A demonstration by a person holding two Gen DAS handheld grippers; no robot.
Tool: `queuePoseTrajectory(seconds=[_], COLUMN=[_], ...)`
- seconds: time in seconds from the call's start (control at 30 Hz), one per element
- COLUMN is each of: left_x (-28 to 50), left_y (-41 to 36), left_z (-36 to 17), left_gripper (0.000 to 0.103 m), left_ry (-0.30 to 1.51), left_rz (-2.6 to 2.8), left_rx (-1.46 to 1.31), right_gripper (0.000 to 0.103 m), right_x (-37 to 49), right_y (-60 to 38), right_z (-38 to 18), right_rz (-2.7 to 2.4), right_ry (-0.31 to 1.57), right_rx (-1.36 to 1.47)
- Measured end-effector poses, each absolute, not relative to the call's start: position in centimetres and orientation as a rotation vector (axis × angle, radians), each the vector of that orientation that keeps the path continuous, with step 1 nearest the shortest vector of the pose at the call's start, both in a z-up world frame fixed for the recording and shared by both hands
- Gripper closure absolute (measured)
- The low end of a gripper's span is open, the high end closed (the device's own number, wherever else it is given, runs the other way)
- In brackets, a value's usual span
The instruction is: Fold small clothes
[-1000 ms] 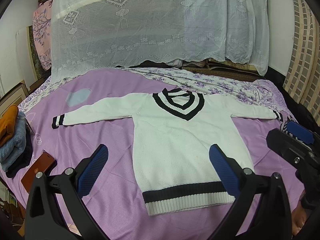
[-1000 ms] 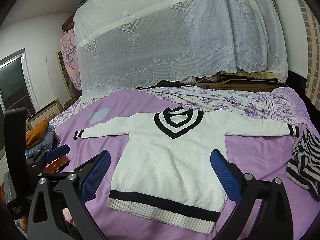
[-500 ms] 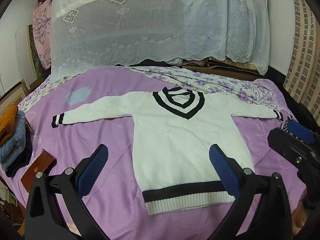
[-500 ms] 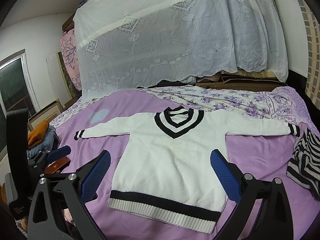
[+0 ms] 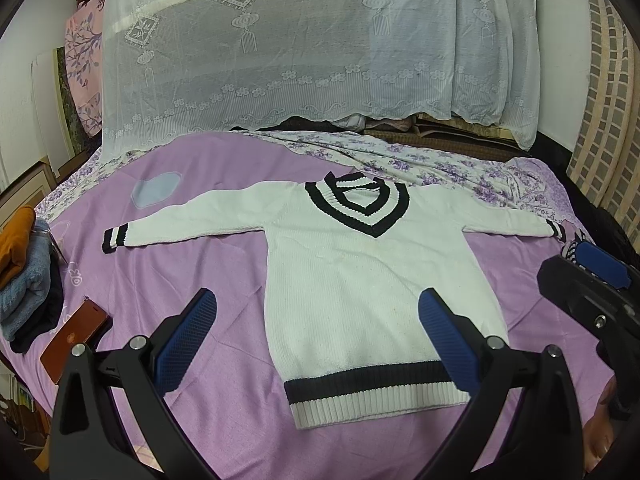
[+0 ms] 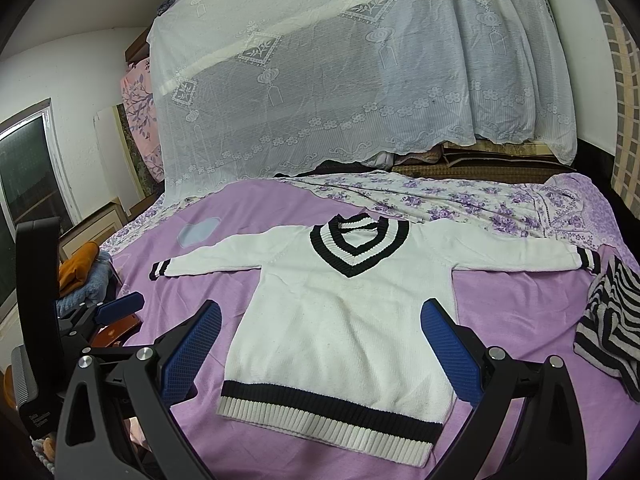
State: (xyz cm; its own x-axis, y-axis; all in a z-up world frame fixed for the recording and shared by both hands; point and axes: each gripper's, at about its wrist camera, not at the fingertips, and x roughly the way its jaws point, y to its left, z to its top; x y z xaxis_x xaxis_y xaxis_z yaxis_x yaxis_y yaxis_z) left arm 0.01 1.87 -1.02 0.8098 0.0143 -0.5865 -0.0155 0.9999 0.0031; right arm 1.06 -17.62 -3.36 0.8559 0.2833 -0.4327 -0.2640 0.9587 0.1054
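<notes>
A small white knit sweater [image 5: 372,280] [image 6: 344,308] with black stripes at the V-neck, cuffs and hem lies flat, front up, on the purple bedsheet [image 5: 192,264], both sleeves spread sideways. My left gripper [image 5: 316,336] hovers open above the hem end, nothing between its blue pads. My right gripper [image 6: 320,340] is open too, held over the sweater's lower half. Each gripper shows at the edge of the other's view: the right one [image 5: 592,276] at the far right, the left one [image 6: 116,308] at the far left.
A striped black-and-grey garment [image 6: 612,316] lies crumpled at the right by the sleeve cuff. Folded orange and blue clothes [image 5: 24,256] and a brown wallet-like case [image 5: 74,340] sit at the left edge. A lace-covered pile [image 5: 304,52] and floral sheet [image 5: 420,164] bound the far side.
Both grippers have drifted very slightly; the sweater lies as before and both grippers stay open.
</notes>
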Motion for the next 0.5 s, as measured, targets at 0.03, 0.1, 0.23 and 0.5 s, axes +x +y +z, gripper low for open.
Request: queuePoseTrajectory(seconds=[0.03,0.1,0.23,0.5], left_x=[-0.05,-0.03,-0.08,-0.09], left_y=[1.90,1.84,1.79,1.79], left_z=[-1.12,-1.14,-1.24,-1.35], left_gripper=[0.004,0.005,0.004,0.004], left_ry=[0.627,0.628,0.629,0.631], left_rz=[0.016,0.016,0.016,0.016], left_rx=[-0.002,-0.002,-0.003,-0.004], right_gripper=[0.003,0.003,0.003,0.003], right_x=[1.07,1.05,0.78,0.90], right_y=[-17.63,-17.65,-16.84,-17.04], right_z=[-3.37,-3.30,-2.84,-3.10], right_rz=[0.288,0.288,0.289,0.289], right_ry=[0.462,0.463,0.463,0.463], right_rx=[0.043,0.043,0.041,0.043])
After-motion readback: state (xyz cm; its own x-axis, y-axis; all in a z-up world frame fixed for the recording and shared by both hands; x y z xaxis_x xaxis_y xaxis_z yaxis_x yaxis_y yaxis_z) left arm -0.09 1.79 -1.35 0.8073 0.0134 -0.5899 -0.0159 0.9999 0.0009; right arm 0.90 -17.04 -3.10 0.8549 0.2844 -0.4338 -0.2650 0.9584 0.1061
